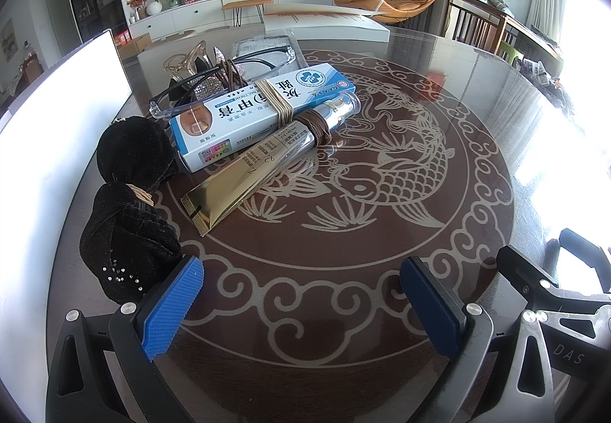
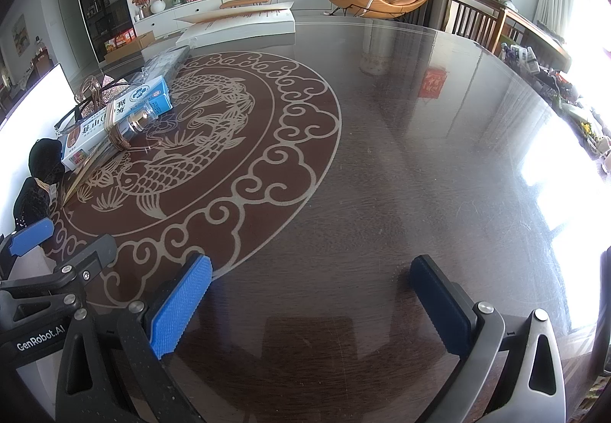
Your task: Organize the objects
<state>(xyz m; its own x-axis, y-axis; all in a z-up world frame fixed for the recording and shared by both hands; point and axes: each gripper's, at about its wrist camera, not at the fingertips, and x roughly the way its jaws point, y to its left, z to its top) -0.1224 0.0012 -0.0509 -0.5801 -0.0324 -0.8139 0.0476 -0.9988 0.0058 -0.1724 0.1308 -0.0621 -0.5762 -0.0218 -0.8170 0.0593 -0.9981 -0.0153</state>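
L gripper (image 1: pixel 301 304) fingers spread, grasping nothing, low over glass table (image 1: pixel 439 98). R gripper (image 2: pixel 311 308) same, spread wide, empty. Gold tube (image 1: pixel 252 163) w/ brown cord lies against blue-white box (image 1: pixel 244 109), far left. Black velvet bow (image 1: pixel 130 201) near left, just beside L fingertip (image 1: pixel 175 304). Clear tray (image 1: pixel 229 75) behind box.

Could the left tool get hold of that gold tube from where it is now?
Probably yes. The left tool is open, the gold tube lies ahead with bare table between, though it leans against the blue box.

Glossy glass-topped table (image 1: pixel 382 289); shiny gold tube (image 1: pixel 244 174); black velvety cloth (image 1: pixel 130 232); cardboard box (image 1: pixel 244 109)
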